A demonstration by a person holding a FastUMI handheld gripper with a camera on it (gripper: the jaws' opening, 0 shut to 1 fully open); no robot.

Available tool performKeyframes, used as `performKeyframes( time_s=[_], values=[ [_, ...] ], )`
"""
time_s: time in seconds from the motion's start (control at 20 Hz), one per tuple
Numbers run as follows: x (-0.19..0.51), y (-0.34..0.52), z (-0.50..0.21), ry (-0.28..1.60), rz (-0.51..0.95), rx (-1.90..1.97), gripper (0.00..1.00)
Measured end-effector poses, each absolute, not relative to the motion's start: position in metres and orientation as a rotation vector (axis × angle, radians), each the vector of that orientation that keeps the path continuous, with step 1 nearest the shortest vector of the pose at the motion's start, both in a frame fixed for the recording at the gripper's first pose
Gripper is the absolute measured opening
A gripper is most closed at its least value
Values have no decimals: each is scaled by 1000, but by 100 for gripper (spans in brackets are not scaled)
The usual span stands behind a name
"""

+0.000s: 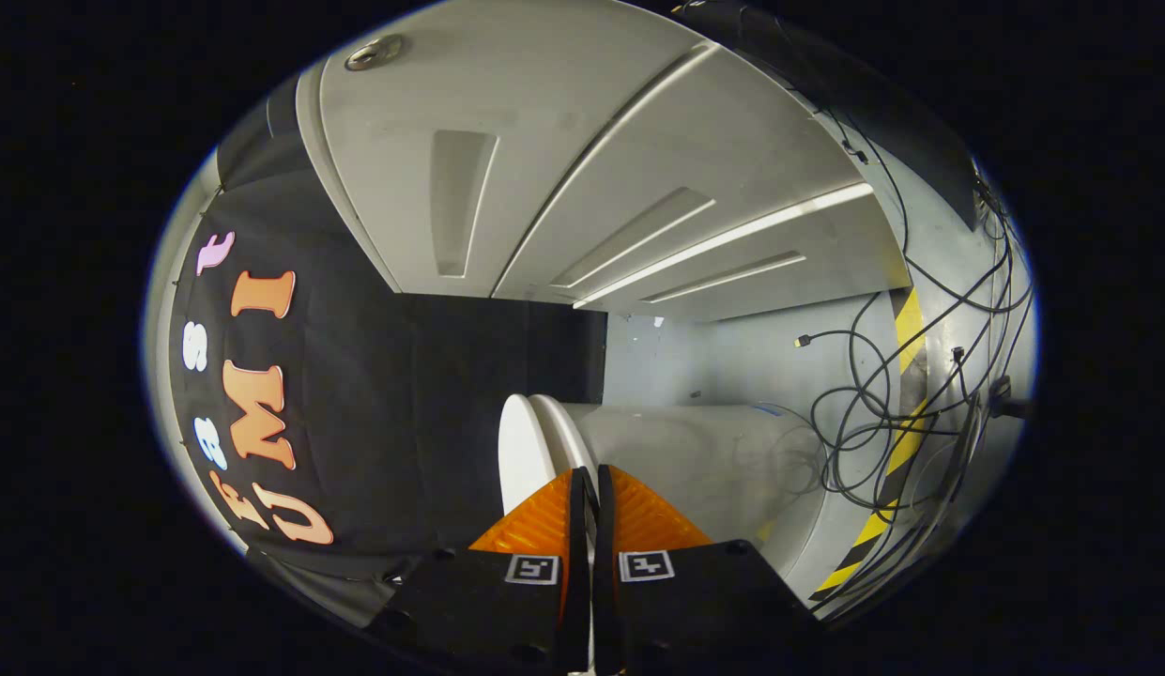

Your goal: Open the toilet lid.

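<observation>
The view is rolled on its side. The white toilet lid (519, 451) lies flat on the seat rim (565, 434), and the white bowl (695, 455) extends from them towards the floor side. My gripper (591, 472) is shut, its two fingers pressed together with only a thin dark slit between them. The fingertips (576, 481) sit right at the near edge of the seat rim, where it meets the bowl. Nothing shows gripped between the fingers. The fingers hide the nearest part of the lid's edge.
Black cloth wall (385, 413) stands behind the lid side. Grey panels (582, 160) rise beyond the toilet. Loose black cables (882, 413) and a yellow-and-black tape strip (906, 376) lie on the grey floor beside the bowl.
</observation>
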State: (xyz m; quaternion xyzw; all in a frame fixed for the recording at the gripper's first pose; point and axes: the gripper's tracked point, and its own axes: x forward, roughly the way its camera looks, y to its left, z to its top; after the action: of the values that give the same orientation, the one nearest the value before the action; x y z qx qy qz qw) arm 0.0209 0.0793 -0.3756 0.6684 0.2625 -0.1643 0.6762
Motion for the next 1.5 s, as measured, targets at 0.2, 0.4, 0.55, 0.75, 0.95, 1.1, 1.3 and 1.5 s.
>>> performKeyframes(
  time_s=[0.2,0.4,0.55,0.75,0.95,1.1,1.3,1.5],
  values=[
    [23,81,-357,572,-341,1433,8],
    [26,83,-341,562,-312,1357,8],
    [29,86,-329,566,-288,1286,8],
    [42,89,-298,524,-226,1127,8],
    [65,91,-265,435,-190,967,8],
    [78,98,-234,383,-144,890,8],
    [90,128,-190,337,-63,778,8],
    [96,152,-152,318,4,669,8]
  ],
)
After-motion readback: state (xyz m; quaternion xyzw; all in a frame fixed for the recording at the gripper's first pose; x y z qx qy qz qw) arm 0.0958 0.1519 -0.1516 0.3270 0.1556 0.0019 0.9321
